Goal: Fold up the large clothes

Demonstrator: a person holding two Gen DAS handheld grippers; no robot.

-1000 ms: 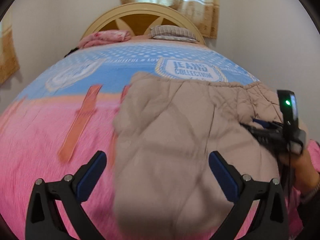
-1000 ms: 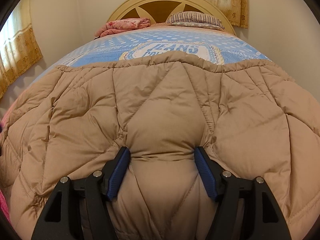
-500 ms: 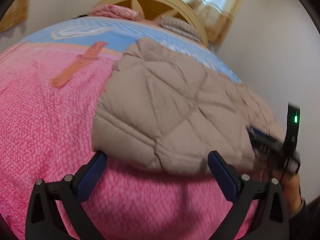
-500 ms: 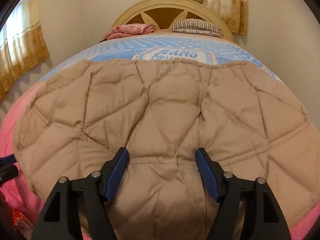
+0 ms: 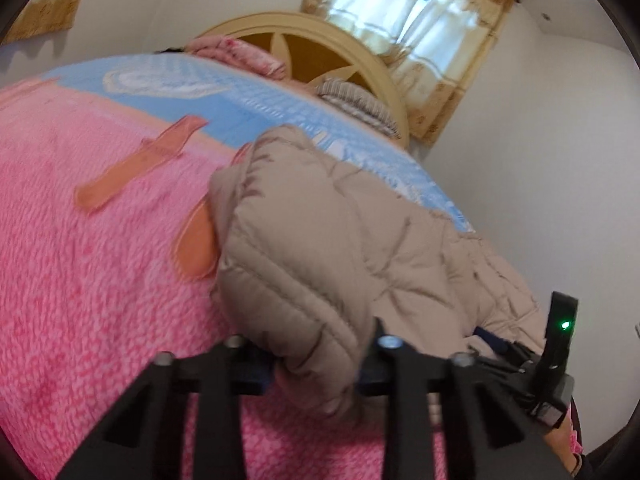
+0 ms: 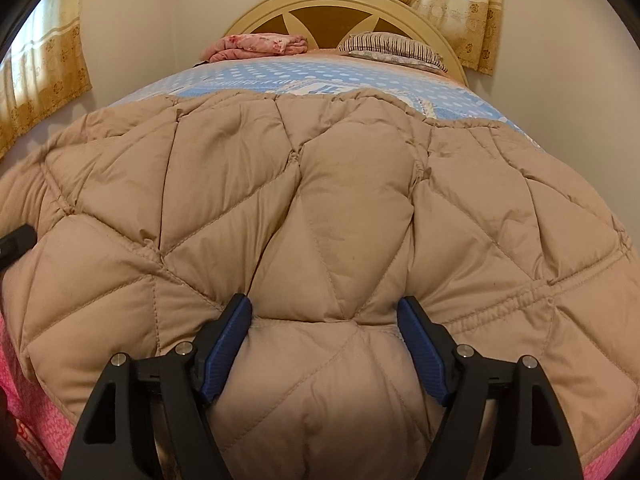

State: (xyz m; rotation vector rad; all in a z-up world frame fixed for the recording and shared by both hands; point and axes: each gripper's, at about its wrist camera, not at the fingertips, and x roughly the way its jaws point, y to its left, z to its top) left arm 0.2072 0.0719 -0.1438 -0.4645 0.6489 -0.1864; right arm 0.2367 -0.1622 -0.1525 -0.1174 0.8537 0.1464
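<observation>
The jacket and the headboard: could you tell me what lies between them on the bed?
In the right wrist view, blue dotted bedding stretches between the jacket and the headboard, with a folded pink cloth and a striped pillow at its far end.

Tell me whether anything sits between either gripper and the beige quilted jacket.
Nothing visible does. The left gripper is closing with a fold of the beige quilted jacket already between its jaws; the right gripper is opening with padding bulging between its fingers.
</observation>
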